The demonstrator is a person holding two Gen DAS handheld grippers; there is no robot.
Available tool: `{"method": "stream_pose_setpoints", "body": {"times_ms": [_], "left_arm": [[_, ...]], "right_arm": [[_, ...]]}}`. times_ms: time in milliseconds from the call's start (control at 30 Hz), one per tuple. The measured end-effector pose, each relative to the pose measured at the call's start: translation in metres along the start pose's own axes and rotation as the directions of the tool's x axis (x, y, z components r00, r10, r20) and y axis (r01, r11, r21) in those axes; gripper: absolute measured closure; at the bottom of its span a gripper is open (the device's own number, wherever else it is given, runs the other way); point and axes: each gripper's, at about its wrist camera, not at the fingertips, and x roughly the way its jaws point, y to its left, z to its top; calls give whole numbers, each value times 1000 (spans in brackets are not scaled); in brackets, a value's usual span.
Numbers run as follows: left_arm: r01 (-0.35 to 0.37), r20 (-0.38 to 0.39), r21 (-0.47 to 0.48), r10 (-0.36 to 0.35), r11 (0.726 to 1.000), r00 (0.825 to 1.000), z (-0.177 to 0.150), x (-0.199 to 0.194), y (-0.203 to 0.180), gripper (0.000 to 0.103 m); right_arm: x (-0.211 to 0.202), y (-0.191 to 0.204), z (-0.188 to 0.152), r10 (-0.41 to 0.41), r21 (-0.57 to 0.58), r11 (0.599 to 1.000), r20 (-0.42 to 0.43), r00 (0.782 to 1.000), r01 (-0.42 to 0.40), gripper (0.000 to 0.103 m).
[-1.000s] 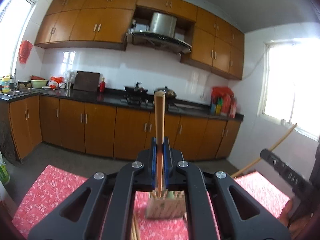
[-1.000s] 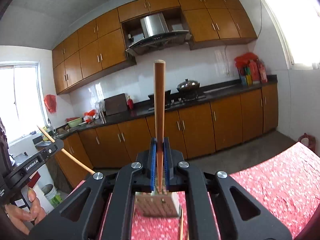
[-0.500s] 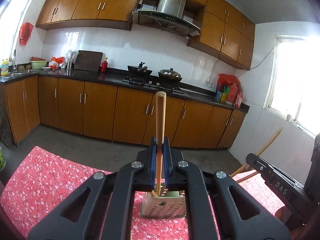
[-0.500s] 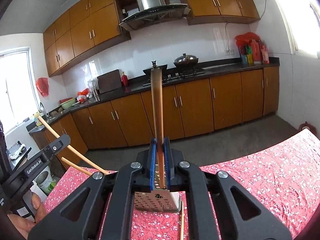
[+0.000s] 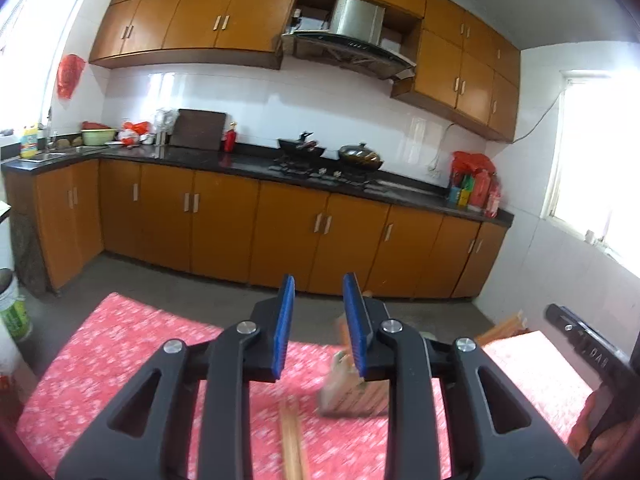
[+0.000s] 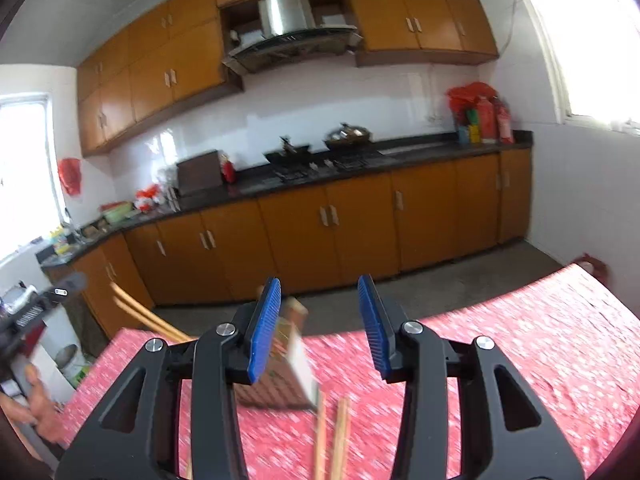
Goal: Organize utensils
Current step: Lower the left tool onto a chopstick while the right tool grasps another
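Both tools, left [image 5: 320, 322] and right [image 6: 320, 322], tilt slightly downward, jaws just opening, empty.

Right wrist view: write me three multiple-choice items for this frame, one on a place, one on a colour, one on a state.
1. Where do the two loose wooden chopsticks lie?
A. On the black counter.
B. On the red floral tablecloth.
C. On the grey floor.

2. What colour are the ribbed pads of the right tool?
A. Blue.
B. Green.
C. White.

3. How does the right tool stand?
A. Shut on a chopstick.
B. Shut on nothing.
C. Open.

Key:
1 B: they rest on the cloth, nearer the camera than the perforated utensil box.
2 A: both pads show blue.
3 C: its jaws have just been opening, and the pads stand apart and grip nothing.
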Motion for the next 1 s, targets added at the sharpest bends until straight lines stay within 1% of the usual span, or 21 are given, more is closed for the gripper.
{"method": "stream_pose_setpoints", "body": {"times_ms": [33, 100, 167, 200, 233, 267, 300, 333, 367, 400, 467, 567, 667, 733, 767, 833, 900, 1000], "left_arm": [[-13, -11, 1, 13, 1000, 1000, -7, -4, 7, 73], [-49, -54, 8, 49, 999, 997, -29, -7, 23, 72], [-81, -126, 27, 83, 996, 989, -55, -1, 39, 72], [-89, -156, 29, 93, 996, 983, -66, 1, 44, 72], [-96, -212, 28, 100, 995, 972, -84, 7, 52, 72], [-95, -246, 26, 98, 995, 964, -94, 10, 56, 72], [-89, -289, 22, 92, 996, 953, -109, 14, 61, 72], [-85, -321, 20, 87, 996, 943, -120, 17, 62, 72], [-78, -350, 17, 79, 997, 933, -131, 19, 64, 72], [-67, -377, 12, 67, 998, 924, -140, 21, 65, 72], [-51, -409, 6, 49, 999, 911, -154, 22, 63, 72], [-30, -439, 0, 27, 1000, 898, -168, 24, 56, 72], [-15, -456, 4, 16, 1000, 890, -178, 24, 51, 72], [-9, -467, 9, 12, 1000, 884, -181, 26, 47, 72], [-6, -471, 10, 10, 1000, 882, -182, 26, 46, 72], [-3, -480, 9, 7, 1000, 877, -183, 28, 45, 72], [5, -489, 7, -1, 1000, 872, -184, 30, 43, 72], [22, -504, 13, -12, 1000, 864, -187, 32, 37, 74]], "right_arm": [[0, -7, -7, -25, -2, 1000, -21, 999, 25, 61], [8, -23, -31, -70, -7, 998, -107, 992, 70, 61], [23, -35, -58, -87, -6, 996, -212, 973, 88, 62], [32, -40, -76, -77, 3, 997, -284, 956, 82, 70], [40, -42, -92, -53, 18, 998, -344, 938, 63, 75], [45, -41, -108, -28, 28, 999, -390, 920, 43, 83], [49, -41, -122, -8, 39, 999, -430, 903, 27, 86], [54, -38, -138, 15, 51, 999, -472, 882, 10, 86], [56, -35, -149, 32, 59, 998, -496, 868, -2, 86], [57, -33, -157, 42, 63, 998, -511, 858, -11, 88], [60, -25, -172, 55, 60, 998, -540, 840, -26, 88], [61, -15, -182, 57, 45, 998, -559, 827, -38, 88], [65, -11, -185, 45, 22, 999, -573, 818, -39, 88], [64, -8, -187, 27, 0, 999, -565, 825, -33, 88], [66, -7, -187, -4, -26, 1000, -561, 828, -13, 89], [67, -10, -188, -16, -27, 1000, -561, 828, 2, 89], [69, -16, -187, -49, -35, 999, -560, 827, 35, 94], [68, -21, -186, -38, -19, 999, -561, 827, 32, 94]]}}
